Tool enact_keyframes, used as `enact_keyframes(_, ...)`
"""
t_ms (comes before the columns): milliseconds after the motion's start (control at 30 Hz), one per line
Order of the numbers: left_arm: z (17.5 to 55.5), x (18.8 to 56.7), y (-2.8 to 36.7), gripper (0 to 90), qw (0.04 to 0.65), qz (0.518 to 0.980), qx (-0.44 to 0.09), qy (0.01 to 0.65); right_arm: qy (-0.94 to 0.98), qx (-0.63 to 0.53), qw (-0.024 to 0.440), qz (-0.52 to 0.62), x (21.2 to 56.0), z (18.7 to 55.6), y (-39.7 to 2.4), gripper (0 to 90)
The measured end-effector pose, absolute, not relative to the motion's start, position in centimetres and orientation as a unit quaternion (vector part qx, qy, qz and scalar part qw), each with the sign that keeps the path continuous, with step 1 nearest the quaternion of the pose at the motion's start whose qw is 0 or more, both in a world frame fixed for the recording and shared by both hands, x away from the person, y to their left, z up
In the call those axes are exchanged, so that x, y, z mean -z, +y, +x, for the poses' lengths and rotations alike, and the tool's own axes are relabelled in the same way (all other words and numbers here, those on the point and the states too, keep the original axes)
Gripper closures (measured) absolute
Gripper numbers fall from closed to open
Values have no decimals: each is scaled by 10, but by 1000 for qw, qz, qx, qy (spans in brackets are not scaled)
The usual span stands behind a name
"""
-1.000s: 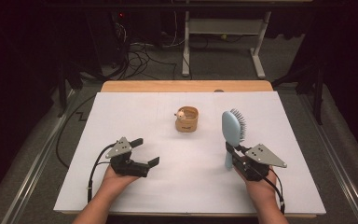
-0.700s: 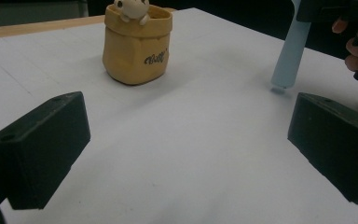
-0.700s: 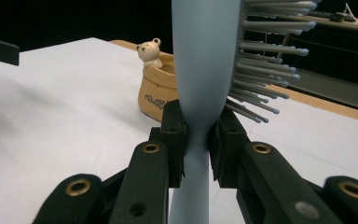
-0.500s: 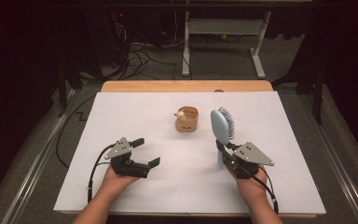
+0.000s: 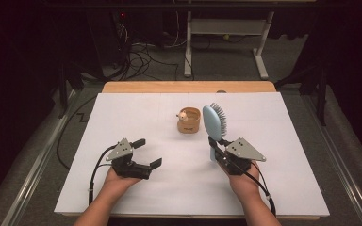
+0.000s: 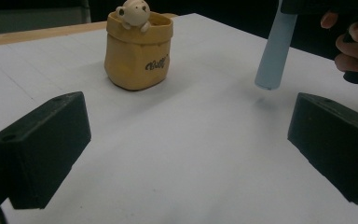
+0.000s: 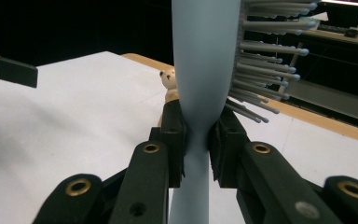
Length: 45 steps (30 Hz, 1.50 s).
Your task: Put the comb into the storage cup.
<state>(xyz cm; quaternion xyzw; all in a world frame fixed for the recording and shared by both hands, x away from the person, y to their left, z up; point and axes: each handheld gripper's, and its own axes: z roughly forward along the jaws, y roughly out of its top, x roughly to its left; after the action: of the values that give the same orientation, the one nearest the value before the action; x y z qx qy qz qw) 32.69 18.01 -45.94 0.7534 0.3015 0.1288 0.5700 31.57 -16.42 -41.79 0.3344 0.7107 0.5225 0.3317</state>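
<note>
Pale blue, the hairbrush point(image 5: 214, 123) stands upright right of centre in the high view, its neck clamped between the jaws of the right gripper point(image 5: 213, 144), bristles turned to the frame's right. Its long axis runs nearly vertical, handle end hanging just above the white table cover point(image 5: 283, 188). Up and to the left, just beside the brush head, sits the tan bear pot point(image 5: 189, 120), nearer this hand. Lower left, the left gripper point(image 5: 146, 153) rests with jaws apart, empty, with bare cover all round it.
</note>
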Motion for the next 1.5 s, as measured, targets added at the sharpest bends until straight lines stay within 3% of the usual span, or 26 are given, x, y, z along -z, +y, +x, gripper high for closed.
enact_keyframes(467, 327, 460, 179, 0, 567, 756, -132, 299, 716, -533, 326, 313, 416, 320, -139, 785)
enact_keyframes(1500, 319, 451, 172, 0, 574, 756, -133, 285, 721, -533, 318, 308, 425, 311, -135, 785)
